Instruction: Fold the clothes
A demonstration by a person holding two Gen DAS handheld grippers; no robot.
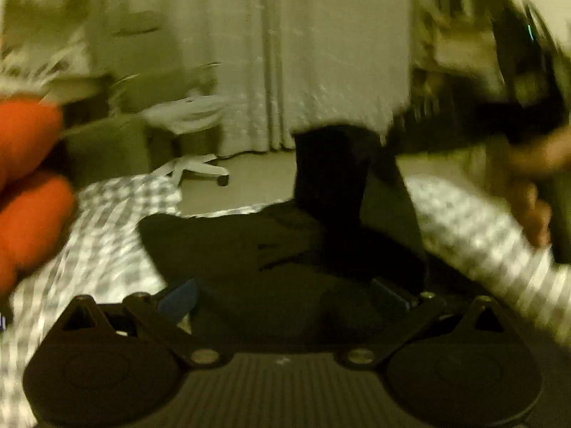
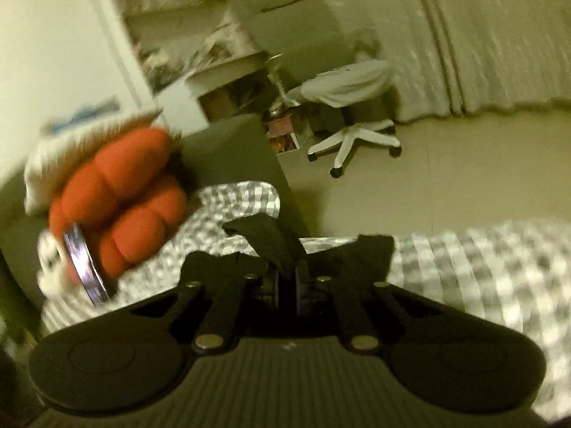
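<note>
A black garment (image 1: 249, 249) lies crumpled on the grey-and-white checked bed cover (image 1: 107, 249). My left gripper (image 1: 283, 297) hovers low over it. Its blue-padded fingers (image 1: 178, 303) stand wide apart, with the cloth lying between them and not pinched. One strip of the garment (image 1: 332, 171) rises toward the blurred right gripper (image 1: 517, 117) and the hand (image 1: 528, 214) holding it. In the right wrist view, my right gripper (image 2: 285, 276) has its fingers close together, shut on a fold of the black garment (image 2: 264, 235) that sticks up between them.
An orange cushion (image 2: 121, 207) lies at the left of the bed, with a flat purple-edged thing (image 2: 85, 267) leaning against it. Beyond the bed edge are bare floor (image 2: 446, 178), a white swivel chair (image 2: 353, 135), a grey box (image 2: 235, 149) and pale curtains (image 1: 321, 53).
</note>
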